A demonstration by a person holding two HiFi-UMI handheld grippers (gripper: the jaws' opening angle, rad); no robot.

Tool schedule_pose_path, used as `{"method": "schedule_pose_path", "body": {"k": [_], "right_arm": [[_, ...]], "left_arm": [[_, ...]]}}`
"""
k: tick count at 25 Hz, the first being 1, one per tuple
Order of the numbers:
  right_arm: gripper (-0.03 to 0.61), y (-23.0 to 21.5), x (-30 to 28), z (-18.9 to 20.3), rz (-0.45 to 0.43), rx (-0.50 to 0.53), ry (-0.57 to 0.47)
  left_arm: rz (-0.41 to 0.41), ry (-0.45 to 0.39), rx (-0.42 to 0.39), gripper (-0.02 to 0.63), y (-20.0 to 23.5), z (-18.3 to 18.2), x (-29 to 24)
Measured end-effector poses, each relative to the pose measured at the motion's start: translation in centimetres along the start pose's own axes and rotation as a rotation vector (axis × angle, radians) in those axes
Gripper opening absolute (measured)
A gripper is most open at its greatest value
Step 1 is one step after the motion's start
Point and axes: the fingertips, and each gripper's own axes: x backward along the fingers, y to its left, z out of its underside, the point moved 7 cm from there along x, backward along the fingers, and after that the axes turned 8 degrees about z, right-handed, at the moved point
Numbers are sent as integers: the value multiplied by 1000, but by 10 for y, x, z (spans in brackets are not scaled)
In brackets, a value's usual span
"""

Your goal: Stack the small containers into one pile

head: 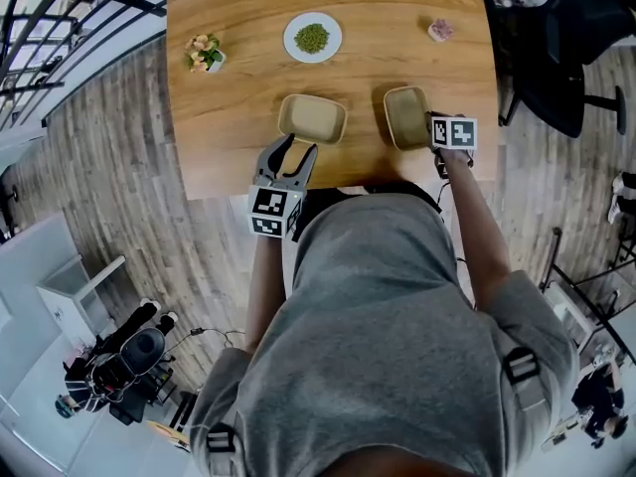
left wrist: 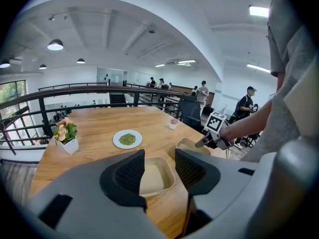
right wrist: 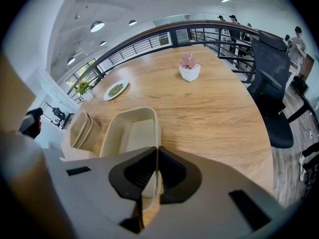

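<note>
Two beige containers sit side by side near the table's front edge. My right gripper (head: 433, 132) is shut on the near right rim of the right container (head: 406, 117); in the right gripper view the pads (right wrist: 169, 168) pinch that container's (right wrist: 130, 133) thin wall. The left container (head: 312, 118) stands free on the wood, seen also at the left of the right gripper view (right wrist: 82, 130). My left gripper (head: 296, 148) hovers just in front of it, open, with nothing between its fingers. In the left gripper view that container (left wrist: 149, 179) shows through the gap.
A white plate of green bits (head: 312, 37) lies at mid table. A small flower pot (head: 205, 53) stands far left, a pink plant pot (head: 440, 30) far right. The table's front edge (head: 238, 189) is close to my body. A black office chair (head: 556, 48) stands to the right.
</note>
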Motion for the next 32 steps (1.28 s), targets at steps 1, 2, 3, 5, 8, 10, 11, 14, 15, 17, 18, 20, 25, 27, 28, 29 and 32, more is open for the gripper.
{"method": "schedule_pose_path", "body": {"k": [1, 2, 3, 5, 8, 10, 11, 14, 15, 17, 18, 20, 25, 27, 28, 29, 32], "right_arm": [[20, 0, 0, -1, 0, 9, 3], [20, -1, 1, -2, 0, 16, 4], [20, -1, 1, -2, -1, 22, 6], [20, -1, 2, -4, -7, 28, 5], [18, 0, 5, -8, -15, 49, 0], [18, 4, 6, -10, -19, 75, -1], [18, 6, 7, -11, -21, 92, 0], [17, 14, 8, -16, -24, 159, 6], [17, 17, 9, -18, -27, 178, 8], [17, 23, 9, -23, -38, 204, 11], [17, 26, 10, -25, -43, 214, 12], [17, 31, 13, -31, -48, 240, 16], [17, 46, 17, -41, -51, 329, 26], [17, 54, 20, -44, -62, 360, 33], [17, 58, 21, -46, -68, 373, 37], [17, 61, 22, -47, -74, 383, 42], [17, 71, 24, -50, -95, 405, 50]], "left_arm": [[-3, -3, -1, 202, 1, 1, 1], [-7, -7, -4, 202, 2, 2, 2], [-10, -12, -5, 202, 3, 3, 2], [-13, -18, 2, 202, 3, 2, 4], [-17, -16, 6, 202, 4, 1, 5], [-22, -24, 1, 202, 6, 3, 6], [-24, -30, -1, 202, 7, 3, 7], [-21, -35, 5, 202, 8, 3, 8], [-20, -32, 4, 202, 8, 4, 9], [-20, -31, 6, 202, 10, 5, 11], [-21, -33, 8, 202, 11, 5, 12], [-23, -38, 9, 202, 13, 4, 15], [-26, -48, 15, 202, 21, 6, 19], [-27, -50, 18, 202, 24, 7, 20], [-28, -58, 20, 202, 25, 7, 21], [-28, -63, 22, 202, 27, 8, 21], [-26, -63, 28, 202, 31, 11, 24]]}}
